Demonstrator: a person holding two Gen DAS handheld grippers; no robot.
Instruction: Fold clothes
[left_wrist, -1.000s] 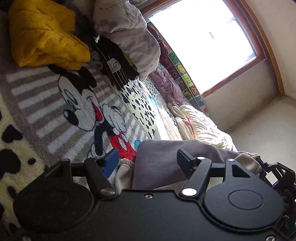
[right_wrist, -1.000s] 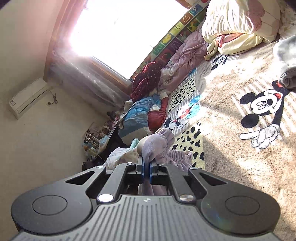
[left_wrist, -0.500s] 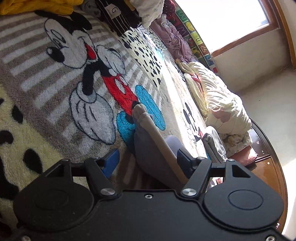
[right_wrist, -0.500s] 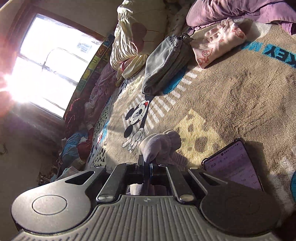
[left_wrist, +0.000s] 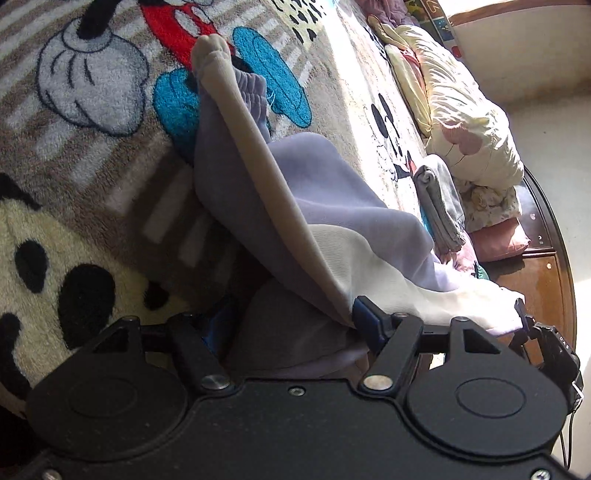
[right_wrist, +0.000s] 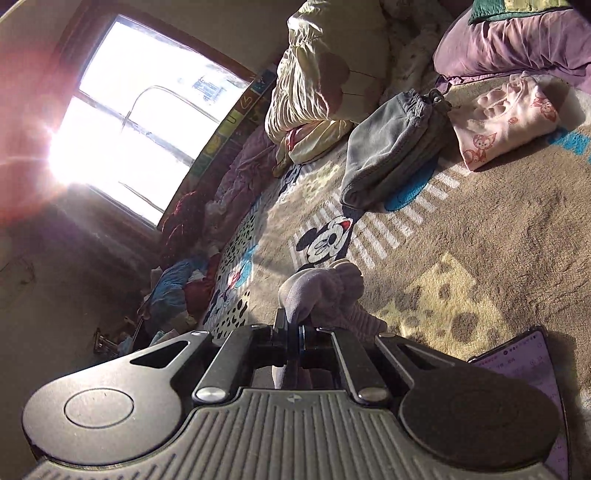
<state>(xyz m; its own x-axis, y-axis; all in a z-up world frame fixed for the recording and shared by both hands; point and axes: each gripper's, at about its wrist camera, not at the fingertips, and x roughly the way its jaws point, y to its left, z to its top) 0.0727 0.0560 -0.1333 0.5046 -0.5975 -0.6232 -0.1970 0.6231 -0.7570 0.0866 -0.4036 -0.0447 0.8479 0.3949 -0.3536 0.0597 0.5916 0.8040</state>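
A lavender-grey garment with a cream stripe (left_wrist: 295, 206) lies bunched on the Mickey Mouse blanket (left_wrist: 85, 122). My left gripper (left_wrist: 288, 325) is open, its jaws wide apart with the garment's folds lying between them. My right gripper (right_wrist: 293, 332) is shut on a gathered cuff of the same garment (right_wrist: 321, 291), which bulges out above the pads.
A folded grey garment (right_wrist: 391, 147) and a folded pink printed one (right_wrist: 506, 122) lie on the blanket further off. A cream duvet (right_wrist: 317, 74) and purple pillows (right_wrist: 517, 40) sit behind them. A phone (right_wrist: 524, 365) lies at the right. The bed's wooden edge (left_wrist: 546, 273) shows in the left wrist view.
My left gripper has moved closer over the garment, whose folds now fill the space between its jaws. My right gripper keeps its hold on the cuff and has swung a little further round.
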